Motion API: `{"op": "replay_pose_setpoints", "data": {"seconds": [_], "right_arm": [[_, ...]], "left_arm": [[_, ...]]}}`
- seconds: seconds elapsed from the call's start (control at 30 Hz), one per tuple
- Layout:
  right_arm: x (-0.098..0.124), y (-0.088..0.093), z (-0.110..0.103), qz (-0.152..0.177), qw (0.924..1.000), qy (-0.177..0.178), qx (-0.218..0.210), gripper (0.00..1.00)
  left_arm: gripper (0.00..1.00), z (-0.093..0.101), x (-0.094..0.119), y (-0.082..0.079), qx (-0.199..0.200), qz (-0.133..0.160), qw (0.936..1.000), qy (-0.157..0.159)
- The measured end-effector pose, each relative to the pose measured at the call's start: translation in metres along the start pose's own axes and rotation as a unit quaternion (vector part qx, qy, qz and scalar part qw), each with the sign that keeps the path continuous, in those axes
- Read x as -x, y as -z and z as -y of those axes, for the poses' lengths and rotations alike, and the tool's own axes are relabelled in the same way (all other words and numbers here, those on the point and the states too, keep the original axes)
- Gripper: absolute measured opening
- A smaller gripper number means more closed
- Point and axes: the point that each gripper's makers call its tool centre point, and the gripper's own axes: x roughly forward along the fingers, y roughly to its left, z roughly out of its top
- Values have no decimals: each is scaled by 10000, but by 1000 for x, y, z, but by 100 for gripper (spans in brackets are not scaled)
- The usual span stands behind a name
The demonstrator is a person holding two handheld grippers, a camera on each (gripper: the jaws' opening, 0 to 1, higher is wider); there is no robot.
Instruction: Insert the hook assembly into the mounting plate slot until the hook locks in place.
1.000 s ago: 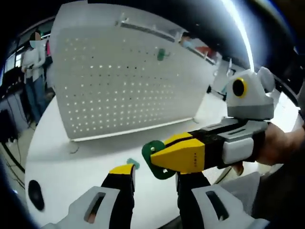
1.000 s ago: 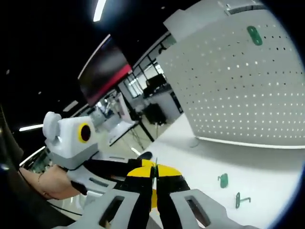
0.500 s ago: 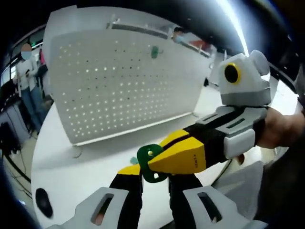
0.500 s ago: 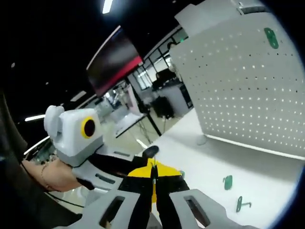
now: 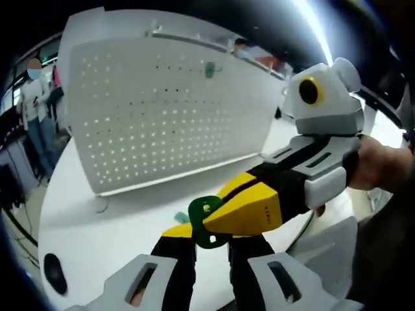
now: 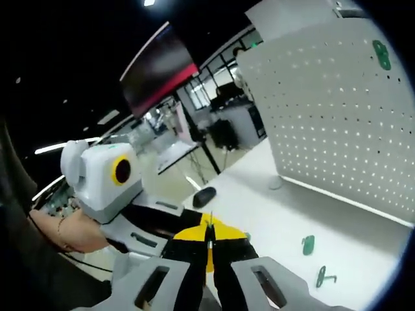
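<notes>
A flat green mounting plate (image 5: 203,220) with holes hangs above the white table (image 5: 110,223). My right gripper (image 5: 206,225) reaches in from the right, its yellow jaws shut on the plate. My left gripper (image 5: 209,241) rises from below with its jaws drawn in against the plate's lower part. In the right gripper view, the right gripper (image 6: 209,234) is shut on the plate, which shows edge-on as a thin green line (image 6: 209,228). A green hook (image 6: 322,277) and a second small green plate (image 6: 308,244) lie on the table.
A white pegboard (image 5: 168,116) stands upright behind, with a green piece (image 5: 209,69) hung near its top. It shows in the right gripper view too, pegboard (image 6: 337,123). A black mouse-shaped object (image 6: 203,196) lies near the table's edge. A person (image 5: 37,110) stands far left.
My left jaws have narrowed from wide apart to close around the green plate. The right gripper has held the plate throughout and shifted slightly left between them.
</notes>
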Motion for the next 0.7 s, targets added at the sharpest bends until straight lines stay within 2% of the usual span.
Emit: {"op": "replay_pose_setpoints", "data": {"seconds": [0.3, 0.37, 0.4, 0.53, 0.7], "right_arm": [[0, -4, 3, 7, 9999, 30, -132, 6], [5, -10, 3, 120, 9996, 13, -258, 7], [9, -17, 5, 251, 9992, 31, -303, 7], [23, -30, 17, 422, 9983, 114, -381, 7], [38, -31, 39, 441, 9976, 329, -421, 8]], "left_arm": [[17, 2, 0, 1, 187, 91, 9997, 92], [17, 2, 0, 2, 202, 71, 9997, 96], [17, 0, 1, 3, 196, 62, 9997, 93], [17, -7, 4, 7, 280, 68, 9996, 73], [17, -10, 10, 5, 321, 133, 9993, 142]]}}
